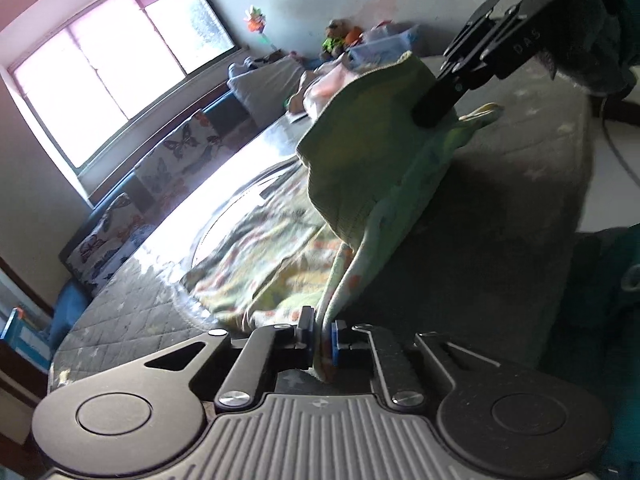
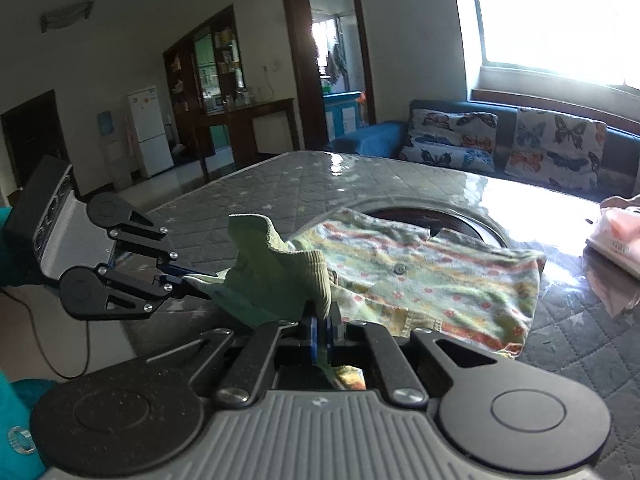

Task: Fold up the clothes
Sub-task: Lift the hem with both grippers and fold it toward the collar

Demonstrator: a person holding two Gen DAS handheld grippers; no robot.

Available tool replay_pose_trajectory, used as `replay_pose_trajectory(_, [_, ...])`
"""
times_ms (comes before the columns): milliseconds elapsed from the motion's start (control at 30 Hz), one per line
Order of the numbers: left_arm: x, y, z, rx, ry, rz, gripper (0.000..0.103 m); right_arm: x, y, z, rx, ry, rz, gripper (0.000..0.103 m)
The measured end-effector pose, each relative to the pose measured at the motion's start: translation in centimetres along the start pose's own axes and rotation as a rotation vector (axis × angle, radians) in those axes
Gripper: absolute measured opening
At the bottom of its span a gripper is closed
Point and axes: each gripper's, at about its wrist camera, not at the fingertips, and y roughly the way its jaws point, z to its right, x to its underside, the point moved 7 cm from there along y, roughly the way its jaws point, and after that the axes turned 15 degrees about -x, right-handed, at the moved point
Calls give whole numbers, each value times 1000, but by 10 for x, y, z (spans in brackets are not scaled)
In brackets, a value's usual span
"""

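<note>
A small green garment (image 1: 360,152) (image 2: 420,276) with an orange and yellow print lies on the grey quilted table (image 1: 500,208) (image 2: 280,184). My left gripper (image 1: 322,338) (image 2: 182,278) is shut on one green edge of it, the cloth pinched between the blue pads. My right gripper (image 2: 321,330) (image 1: 430,114) is shut on another green ribbed edge, lifted above the table. The cloth hangs stretched between the two grippers, while the printed part rests flat on the table.
A round dark inset (image 2: 424,216) sits in the table under the garment. Pink folded cloth (image 2: 616,236) lies at the right. A sofa with butterfly cushions (image 2: 556,144) stands under the window. Toys and piled things (image 1: 352,44) crowd the far end.
</note>
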Motion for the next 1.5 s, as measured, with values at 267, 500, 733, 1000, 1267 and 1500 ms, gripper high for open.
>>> replay_pose_trajectory(267, [-15,-74,-9,137,-122,76,8,-7,-52,-45,-68,10,7,3])
replay_pose_trajectory(500, [-23,-48,-32,120,-232,57,8,-34,-45,-23,-73,23,18,3])
replay_pose_trajectory(733, [-35,17,-66,90,-254,1,8,-68,-9,28,-51,44,33,3])
replay_pose_trajectory(1000, [-20,115,-88,89,-263,-144,8,-91,72,100,33,40,-59,3])
replay_pose_trajectory(1267, [6,165,-89,88,-357,-255,24,-55,134,147,120,164,-106,9])
replay_pose_trajectory(1500, [13,163,-108,19,-439,-287,43,-49,113,156,211,155,-78,15])
